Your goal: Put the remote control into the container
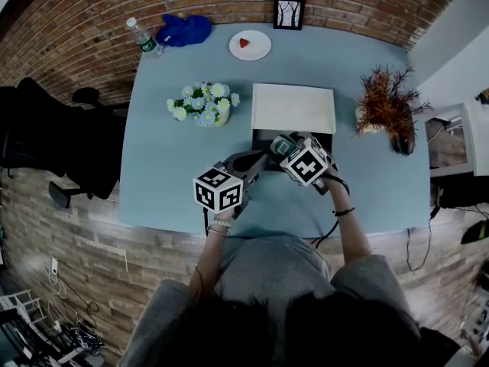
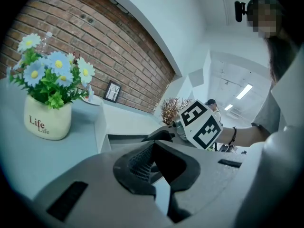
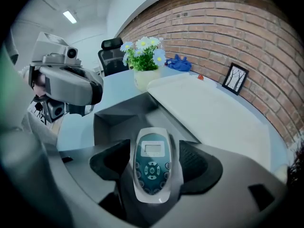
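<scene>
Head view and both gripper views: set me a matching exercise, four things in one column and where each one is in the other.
Things:
1. remote control
2. plate
3. blue cloth
4. flower pot

Places:
A. beside the bottle at the far edge of the table
B. between the jaws of the right gripper
C. left of the container
D. in front of the picture frame, with a small red thing on it

Pairs: 1-B, 2-D, 3-A, 4-C
</scene>
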The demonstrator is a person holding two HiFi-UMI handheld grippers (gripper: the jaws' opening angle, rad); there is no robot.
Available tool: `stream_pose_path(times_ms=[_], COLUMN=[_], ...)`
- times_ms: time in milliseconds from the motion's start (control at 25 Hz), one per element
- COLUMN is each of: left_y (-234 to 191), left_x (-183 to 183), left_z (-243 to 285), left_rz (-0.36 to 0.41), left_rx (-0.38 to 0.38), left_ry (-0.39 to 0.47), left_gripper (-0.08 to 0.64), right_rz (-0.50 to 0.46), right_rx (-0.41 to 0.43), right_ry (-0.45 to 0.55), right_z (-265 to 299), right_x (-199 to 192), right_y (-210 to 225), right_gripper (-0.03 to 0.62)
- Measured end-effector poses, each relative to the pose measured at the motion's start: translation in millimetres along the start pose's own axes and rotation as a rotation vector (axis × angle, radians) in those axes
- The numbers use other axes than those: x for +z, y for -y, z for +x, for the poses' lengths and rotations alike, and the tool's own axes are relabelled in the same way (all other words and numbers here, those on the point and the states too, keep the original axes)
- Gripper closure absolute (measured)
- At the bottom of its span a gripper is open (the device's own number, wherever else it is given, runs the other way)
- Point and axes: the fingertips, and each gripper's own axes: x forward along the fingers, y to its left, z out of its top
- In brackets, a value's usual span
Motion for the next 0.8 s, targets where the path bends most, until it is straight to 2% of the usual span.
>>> stream_pose_path(times_ms=[200,320,440,640,800], left_y=[3,7,11,26,38], left_x=[7,12,15,17,19], left_z=[-5,-6,-7,-3,-1], left_rz=[0.034,0.053,0.071,0.097,0.116], left_rx=[-0.002,-0.012,-0.024,-0.062,-0.093], left_ry=[0.045,0.065,0.078,0.083,0.085], left_gripper=[0.557,0.557,0.557,0.557,0.557], right_rz=[0.063,0.139,0.22,0.294,0.333], right_rx=[-0.037,-0.057,-0.087,-0.114,-0.131], right_ry=[0.1,0.184,0.278,0.369,0.423], right_z=[-19,-34,-51,-71,-85], right_x=[10,17,25,27,28], right_y=[0,2,1,-6,-13], right_gripper=[0.293,0.306,0.457,0.515,0.536])
